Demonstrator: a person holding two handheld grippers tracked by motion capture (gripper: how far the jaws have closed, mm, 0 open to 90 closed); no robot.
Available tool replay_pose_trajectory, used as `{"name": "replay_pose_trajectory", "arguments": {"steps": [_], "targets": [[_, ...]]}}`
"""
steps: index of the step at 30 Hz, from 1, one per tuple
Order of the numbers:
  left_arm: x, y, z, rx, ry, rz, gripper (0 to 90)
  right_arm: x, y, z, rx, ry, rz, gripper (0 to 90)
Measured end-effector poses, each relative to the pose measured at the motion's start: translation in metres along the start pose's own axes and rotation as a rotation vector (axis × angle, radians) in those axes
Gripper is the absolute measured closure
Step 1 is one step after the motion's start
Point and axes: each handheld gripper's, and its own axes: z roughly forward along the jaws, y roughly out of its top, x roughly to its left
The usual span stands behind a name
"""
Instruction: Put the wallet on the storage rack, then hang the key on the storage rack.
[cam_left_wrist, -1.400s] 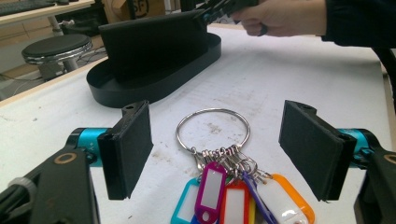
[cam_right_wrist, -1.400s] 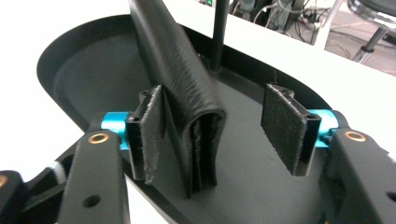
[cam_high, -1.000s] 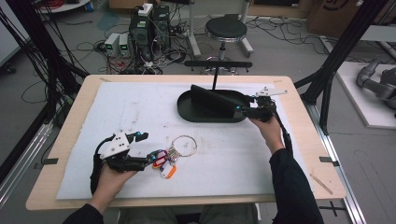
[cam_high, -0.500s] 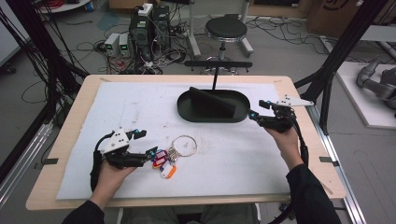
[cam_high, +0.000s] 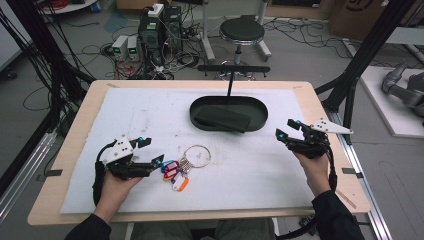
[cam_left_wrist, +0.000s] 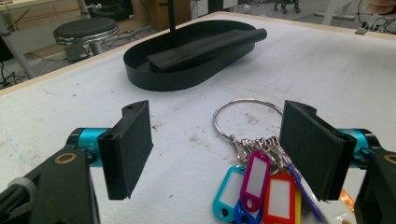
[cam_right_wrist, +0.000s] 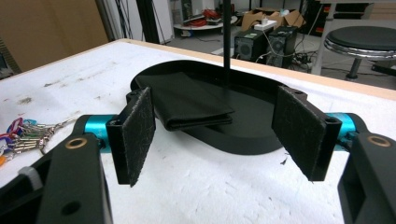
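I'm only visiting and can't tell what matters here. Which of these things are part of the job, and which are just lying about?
In the job:
- key ring with coloured tags, at the open left gripper
- black tray holding a folded black wallet
- open right gripper, empty

Lying about:
- stool
- computer boxes and cables on the floor

The bunch of key tags (cam_left_wrist: 261, 186) is cut off by the bottom edge of the left gripper view, and a gripper pad (cam_left_wrist: 313, 149) hides its rightmost tags.

High view overhead, gripper views low, sharing tray (cam_high: 200, 120)
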Motion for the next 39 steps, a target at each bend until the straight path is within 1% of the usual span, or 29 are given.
{"name": "replay_pose_trajectory", "arguments": {"steps": [3, 5, 9, 11, 13, 14, 16, 18, 19, 20, 21, 23, 25, 28, 29, 31, 33, 36, 39], "targets": [[0.000, 0.000, 0.001, 0.010, 0.012, 0.003, 25.5, 0.000, -0.004, -0.002, 0.002, -0.022, -0.005, 30.7], [0.000, 0.001, 0.002, 0.016, 0.012, 0.002, 25.5, -0.001, -0.006, -0.003, 0.007, -0.029, 0.002, 30.5], [0.001, 0.003, 0.006, 0.015, 0.021, -0.019, 20.8, -0.003, -0.007, -0.010, -0.006, -0.046, 0.009, 29.6], [0.002, 0.004, 0.009, 0.016, 0.018, -0.033, 20.9, -0.004, -0.007, -0.012, -0.014, -0.052, 0.019, 29.0], [0.002, 0.007, 0.012, 0.019, 0.008, -0.048, 20.8, -0.005, -0.007, -0.015, -0.020, -0.059, 0.019, 28.4], [0.002, 0.009, 0.013, 0.023, 0.010, -0.055, 20.9, -0.006, -0.007, -0.016, -0.025, -0.065, 0.020, 28.0], [0.003, 0.014, 0.015, 0.029, 0.009, -0.070, 21.4, -0.007, -0.008, -0.016, -0.023, -0.069, 0.017, 26.8], [0.004, 0.017, 0.017, 0.022, 0.026, -0.077, 21.6, -0.007, -0.009, -0.016, -0.020, -0.067, 0.007, 26.8], [0.005, 0.018, 0.018, 0.022, 0.038, -0.079, 21.6, -0.007, -0.009, -0.016, -0.016, -0.065, 0.008, 26.7], [0.005, 0.019, 0.020, 0.029, 0.041, -0.084, 21.6, -0.007, -0.009, -0.016, -0.016, -0.066, 0.009, 26.7], [0.007, 0.020, 0.023, 0.039, 0.036, -0.092, 22.0, -0.007, -0.009, -0.016, -0.019, -0.062, 0.010, 26.7], [0.008, 0.022, 0.028, 0.062, 0.024, -0.091, 22.1, -0.006, -0.008, -0.015, -0.020, -0.051, 0.003, 26.8], [0.007, 0.023, 0.033, 0.079, 0.008, -0.093, 25.7, -0.005, -0.008, -0.014, -0.016, -0.044, -0.004, 26.8], [0.006, 0.026, 0.044, 0.101, -0.026, -0.096, 31.4, -0.004, -0.008, -0.013, -0.011, -0.041, -0.009, 26.9], [0.006, 0.027, 0.047, 0.104, -0.044, -0.092, 34.3, -0.004, -0.008, -0.013, -0.012, -0.040, -0.012, 26.9], [0.006, 0.029, 0.055, 0.115, -0.061, -0.104, 42.2, -0.004, -0.009, -0.011, -0.006, -0.040, -0.013, 27.2], [0.007, 0.029, 0.067, 0.152, -0.073, -0.125, 49.2, -0.006, -0.010, -0.009, 0.005, -0.032, -0.017, 27.3], [0.006, 0.029, 0.081, 0.184, -0.072, -0.131, 55.4, -0.007, -0.012, -0.006, 0.017, -0.030, -0.016, 27.4], [0.006, 0.028, 0.093, 0.219, -0.064, -0.137, 56.1, -0.009, -0.012, -0.006, 0.015, -0.026, -0.012, 27.4]]}}
